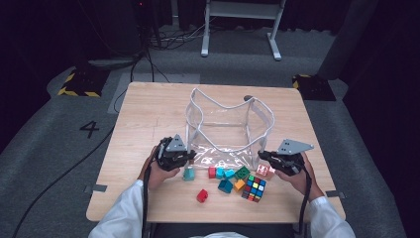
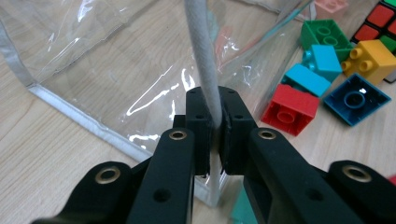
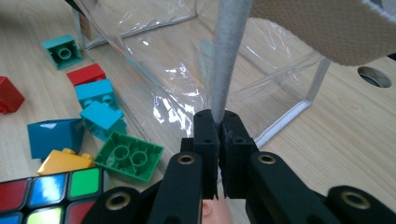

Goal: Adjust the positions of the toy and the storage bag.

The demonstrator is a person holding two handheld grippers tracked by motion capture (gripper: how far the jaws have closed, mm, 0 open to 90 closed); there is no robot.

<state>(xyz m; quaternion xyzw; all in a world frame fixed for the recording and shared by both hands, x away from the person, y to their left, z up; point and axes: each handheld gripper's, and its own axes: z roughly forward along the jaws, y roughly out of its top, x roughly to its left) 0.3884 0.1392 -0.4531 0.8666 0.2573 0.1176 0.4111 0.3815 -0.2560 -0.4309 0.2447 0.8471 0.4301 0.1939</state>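
Pinching grey fabric trim of clear plastic bag (image 1: 225, 130): both jaws closed.

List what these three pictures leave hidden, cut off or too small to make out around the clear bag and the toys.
- High view: the pads of the left gripper and right gripper on the clear bag's trim are too small.
- Left gripper view: the puzzle cube is cut by the edge.
- Right gripper view: a pink block sits behind the jaws.
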